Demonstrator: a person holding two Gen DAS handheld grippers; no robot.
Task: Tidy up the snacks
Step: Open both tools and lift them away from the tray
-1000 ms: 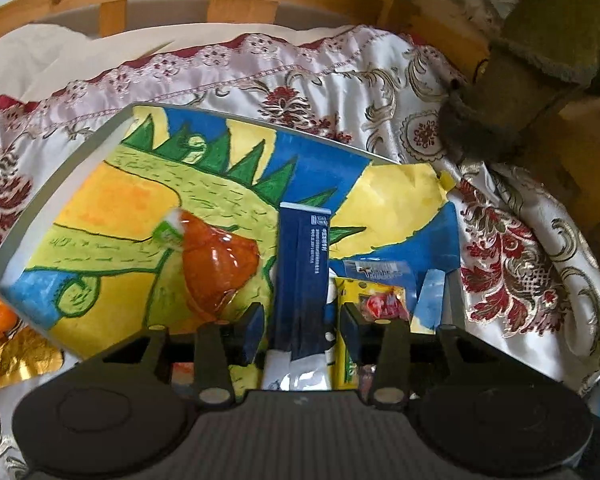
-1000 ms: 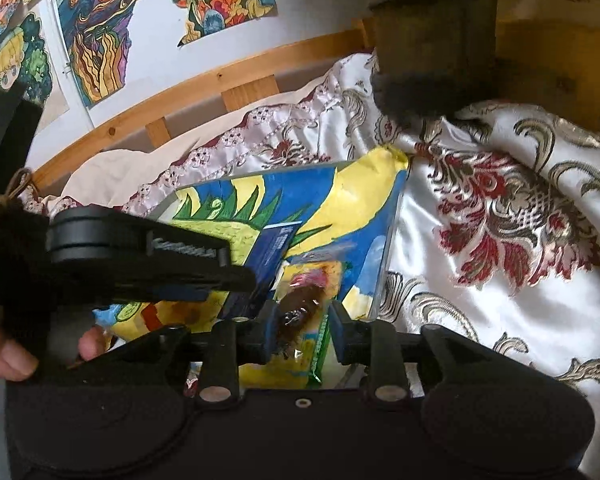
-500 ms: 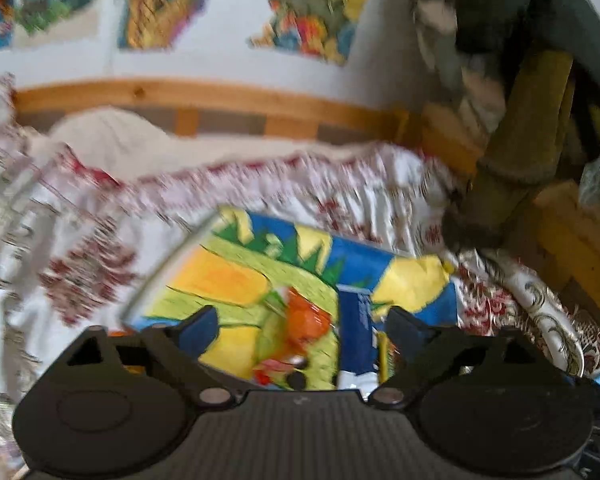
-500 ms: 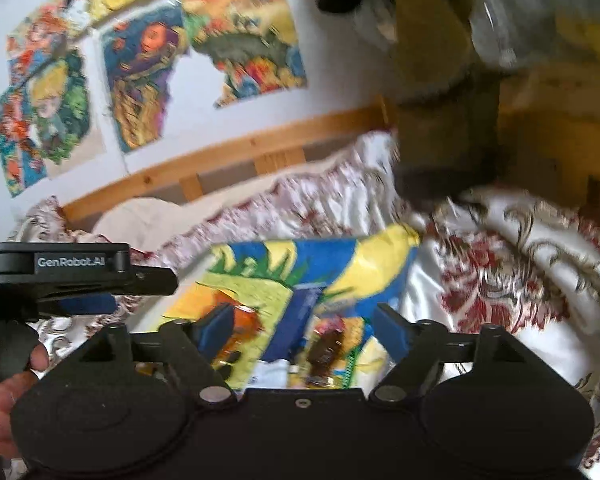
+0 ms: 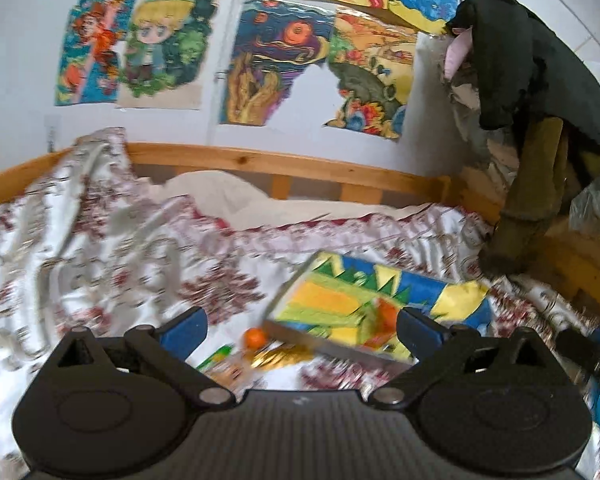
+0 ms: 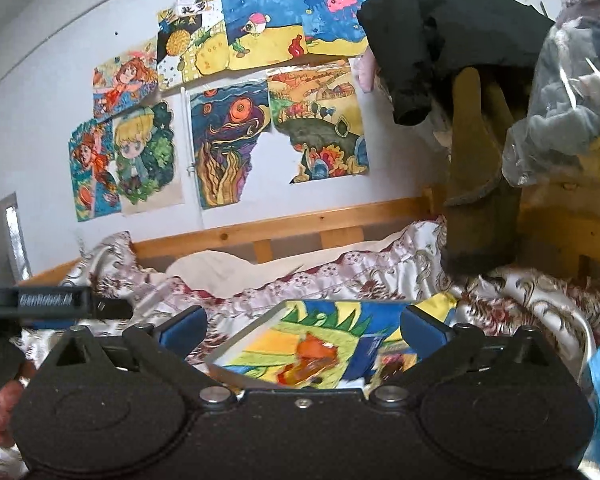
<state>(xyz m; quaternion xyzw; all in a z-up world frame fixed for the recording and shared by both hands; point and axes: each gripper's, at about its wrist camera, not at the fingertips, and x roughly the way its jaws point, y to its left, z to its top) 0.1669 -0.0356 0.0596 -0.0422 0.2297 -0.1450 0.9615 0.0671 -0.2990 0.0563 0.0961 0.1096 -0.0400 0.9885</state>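
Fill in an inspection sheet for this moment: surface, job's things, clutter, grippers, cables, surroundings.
Surface: bedspread, white with red floral pattern, rumpled, on a wooden-framed bed.
Job's things: painted board lies on the bedspread and carries an orange-wrapped snack, a dark blue packet and a brown-and-yellow snack. Off the board, beside its near corner: small orange ball, gold wrapper, green-edged packet.
Clutter: olive cloth and dark jacket hanging at the right.
Grippers: left gripper and right gripper have both just been opening; jaws wide, nothing between them.
Cables: nothing seen.
Surroundings: wall with children's paintings; bagged items at far right.
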